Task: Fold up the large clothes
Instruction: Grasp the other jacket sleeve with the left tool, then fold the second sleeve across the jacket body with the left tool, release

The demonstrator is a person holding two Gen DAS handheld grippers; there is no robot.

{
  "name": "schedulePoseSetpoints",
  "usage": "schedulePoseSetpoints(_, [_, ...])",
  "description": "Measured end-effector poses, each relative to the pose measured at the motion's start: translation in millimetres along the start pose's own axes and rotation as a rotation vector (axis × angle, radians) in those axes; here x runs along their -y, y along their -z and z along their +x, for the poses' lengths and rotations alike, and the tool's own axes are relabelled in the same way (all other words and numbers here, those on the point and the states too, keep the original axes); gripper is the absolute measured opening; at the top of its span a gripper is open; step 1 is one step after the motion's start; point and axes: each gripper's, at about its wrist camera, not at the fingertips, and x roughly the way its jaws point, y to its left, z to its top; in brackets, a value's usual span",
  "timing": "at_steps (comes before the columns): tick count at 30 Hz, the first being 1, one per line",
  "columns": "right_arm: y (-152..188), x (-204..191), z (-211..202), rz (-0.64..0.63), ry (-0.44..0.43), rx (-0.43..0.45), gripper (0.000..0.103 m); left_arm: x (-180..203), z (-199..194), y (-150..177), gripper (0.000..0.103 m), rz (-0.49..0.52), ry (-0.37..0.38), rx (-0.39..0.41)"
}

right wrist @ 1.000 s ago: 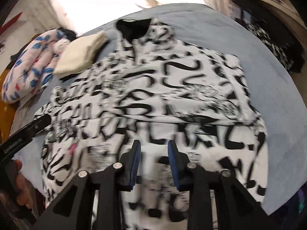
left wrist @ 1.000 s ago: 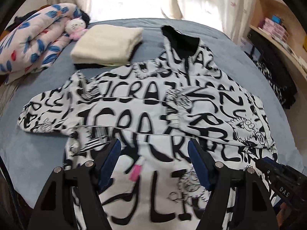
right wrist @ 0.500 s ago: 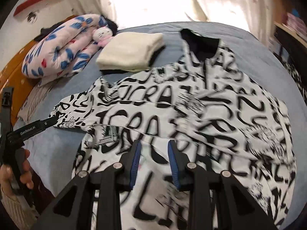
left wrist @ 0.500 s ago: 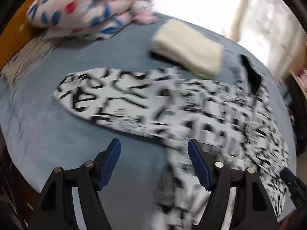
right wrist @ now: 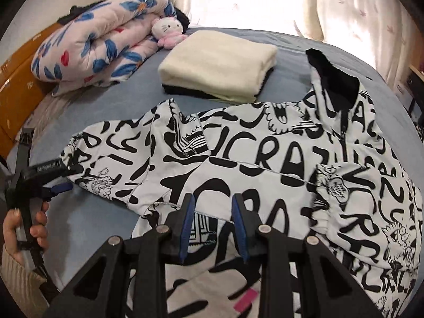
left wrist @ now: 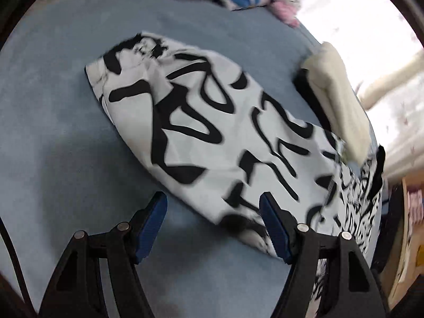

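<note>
White fabric with black lettering, the jacket (right wrist: 265,164) is lying spread flat on the blue bed (right wrist: 384,100), its black collar (right wrist: 334,76) pointing toward the far edge by the curtains and its hem coming toward the near edge. One sleeve (left wrist: 190,132) is stretching out sideways toward the left edge of the bed, and this sleeve is what the coming move is depending on, as I am judging it.

In the left wrist view the sleeve is lying on a slant, with its cuff end toward the far left and its shoulder end passing near the right finger. The left tool (left wrist: 213,225) is hanging just over the lower edge of the sleeve with its jaws standing wide apart and nothing between the pads; the near edge of the cloth is sitting partly between the two fingers. In the right wrist view the same left tool (right wrist: 59,179) is showing beside the cuff, held by a hand (right wrist: 25,228).

The right tool (right wrist: 213,225) is hovering over the middle of the jacket body, jaws only narrowly apart, and I am not seeing any cloth pinched in them.

So the left hand is clearly the nearer one to the sleeve. The sleeve probably needs carrying across its long axis, inward over the body.
</note>
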Motion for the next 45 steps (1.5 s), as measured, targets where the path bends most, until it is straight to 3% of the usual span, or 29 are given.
schedulePoseSetpoints(7, [13.1, -1.3, 23.8, -0.017, 0.004, -0.056, 0.029, -13.3, 26.1, -26.0, 0.072, -0.079, 0.042, 0.040])
schedulePoseSetpoints(11, [21.9, 11.9, 28.0, 0.007, 0.002, -0.080, 0.029, -7.2, 30.6, -41.8, 0.070, -0.081, 0.018, 0.080])
schedulePoseSetpoints(12, [23.5, 16.2, 28.1, 0.016, 0.001, -0.084, 0.029, -2.9, 28.6, -44.3, 0.048, -0.066, -0.014, 0.106])
schedulePoseSetpoints(13, [25.2, 21.1, 27.9, 0.026, 0.001, -0.087, 0.029, -0.3, 27.7, -47.8, 0.005, -0.050, -0.061, 0.114])
schedulePoseSetpoints(14, [26.7, 24.9, 27.6, 0.033, 0.001, -0.088, 0.029, 4.2, 26.4, -50.6, 0.005, -0.034, -0.095, 0.111])
schedulePoseSetpoints(17, [32.9, 40.4, 22.3, 0.063, -0.006, -0.086, 0.029, 30.4, 1.6, -49.6, 0.005, -0.017, -0.041, 0.181])
schedulePoseSetpoints(21, [43.6, 66.5, 11.8, 0.116, -0.011, -0.073, 0.029, 113.8, -43.3, -26.5, 0.005, 0.177, 0.030, 0.272])
schedulePoseSetpoints(27, [62.3, 119.6, -3.9, 0.237, -0.008, -0.058, 0.029, 247.9, -82.2, 49.7, 0.005, 0.506, 0.188, 0.261])
schedulePoseSetpoints(30, [73.1, 149.4, -14.5, 0.285, 0.020, -0.043, 0.029, 310.2, -62.1, 105.1, 0.005, 0.652, 0.261, 0.148])
schedulePoseSetpoints(35, [91.3, 198.1, -23.2, 0.366, 0.065, -0.048, 0.029, 351.4, 9.6, 185.5, 0.007, 0.753, 0.285, -0.055])
schedulePoseSetpoints(38, [102.3, 219.9, -26.6, 0.395, 0.100, -0.046, 0.029, 356.7, 56.3, 226.8, 0.020, 0.773, 0.279, -0.189])
schedulePoseSetpoints(40, [108.9, 230.0, -26.9, 0.405, 0.101, -0.050, 0.029, 346.9, 73.2, 244.0, 0.036, 0.766, 0.256, -0.248])
schedulePoseSetpoints(43, [115.0, 238.3, -23.1, 0.423, 0.087, -0.061, 0.029, 336.2, 88.2, 256.5, 0.056, 0.757, 0.225, -0.286])
schedulePoseSetpoints(45, [116.3, 239.6, -21.0, 0.431, 0.070, -0.066, 0.029, 331.6, 86.4, 262.0, 0.057, 0.751, 0.225, -0.285])
